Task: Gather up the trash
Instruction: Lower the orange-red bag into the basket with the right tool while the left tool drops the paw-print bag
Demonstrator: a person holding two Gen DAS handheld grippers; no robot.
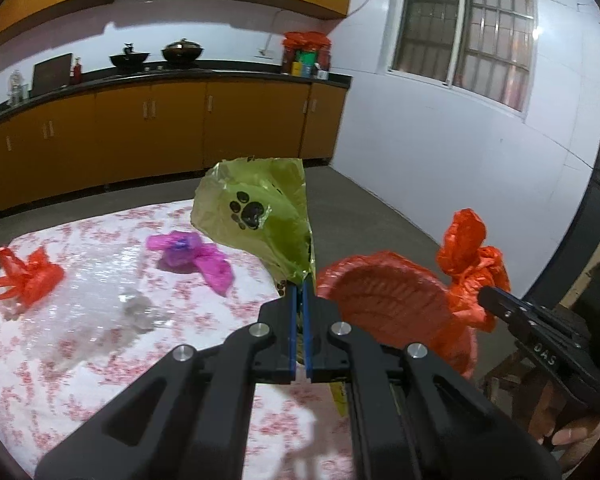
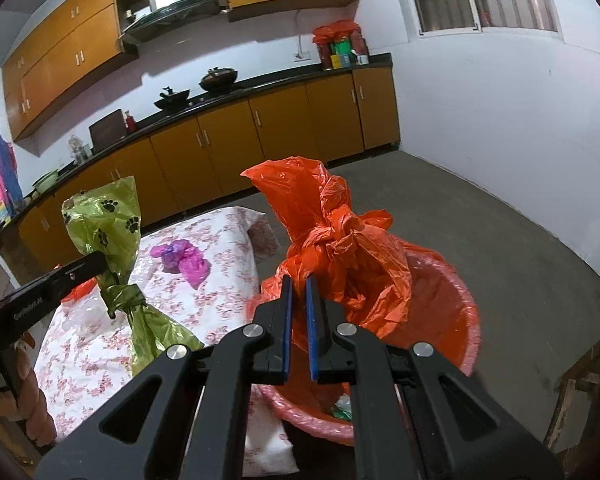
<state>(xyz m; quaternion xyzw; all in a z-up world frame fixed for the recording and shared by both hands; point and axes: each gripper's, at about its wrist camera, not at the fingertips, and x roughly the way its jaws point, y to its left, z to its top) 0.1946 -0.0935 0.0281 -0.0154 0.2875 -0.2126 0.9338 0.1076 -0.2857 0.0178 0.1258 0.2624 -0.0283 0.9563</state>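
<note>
Orange kitchen cabinets [image 1: 148, 128] and a dark countertop run behind a surface [image 1: 100, 360] covered in a red-flowered white cloth, with grey floor [image 2: 520, 240] beyond it. On the cloth lie a crumpled magenta bag [image 1: 192, 254], a knotted red bag [image 1: 26, 276] near the far-left edge, and a clear plastic piece [image 1: 132, 312] that is hard to make out against the pattern. The left tool [image 1: 299, 292] has its jaws closed tight on a green paw-print bag [image 1: 256, 212]; from the right wrist view the same bag [image 2: 112, 240] is seen knotted at its middle and held off the cloth, its lower end cut off behind the right tool's frame. The right tool [image 2: 298, 284] is clamped on an orange bag [image 2: 340, 240] tied in a knot, gripping the plastic just below the knot. That orange bag hangs directly over a red bin [image 2: 456, 320] lined with red plastic, which stands just beside the surface's edge. Most of the bin's interior is hidden by the bag and the tool; only a scrap of green and white litter [image 2: 342, 406] shows at the bottom. In the left wrist view the bin's near rim [image 1: 380, 292] is blurred, and the right tool enters from the frame's right edge.
</note>
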